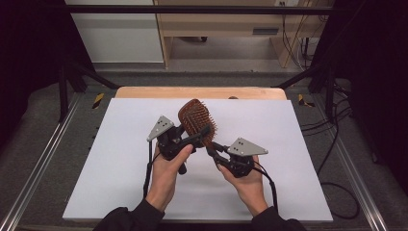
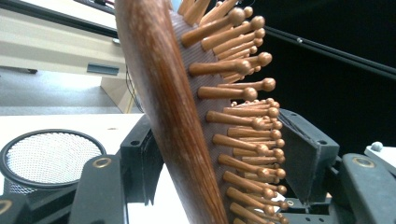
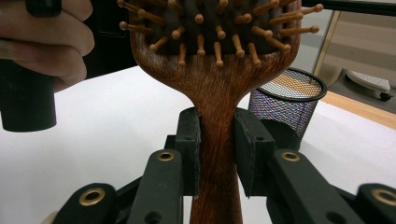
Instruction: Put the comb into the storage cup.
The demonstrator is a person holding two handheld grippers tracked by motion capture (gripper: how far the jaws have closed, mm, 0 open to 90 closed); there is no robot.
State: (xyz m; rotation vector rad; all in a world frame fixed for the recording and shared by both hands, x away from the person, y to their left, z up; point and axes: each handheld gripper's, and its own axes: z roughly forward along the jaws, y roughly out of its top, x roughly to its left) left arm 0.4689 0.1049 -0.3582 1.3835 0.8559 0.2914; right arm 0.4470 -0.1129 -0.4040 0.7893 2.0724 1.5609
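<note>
Hairbrush (image 1: 195, 117) handle clamped in right hand-held gripper (image 1: 211, 148), head between left's jaws

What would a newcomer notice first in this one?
A wooden paddle hairbrush held up above the middle of the white table, its peg bristles bare. The right gripper clamps its handle; the left gripper straddles its head. A black mesh cup stands behind.

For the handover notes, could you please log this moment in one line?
right gripper: shut on hairbrush handle | left gripper: open around brush head | mesh cup: behind
</note>
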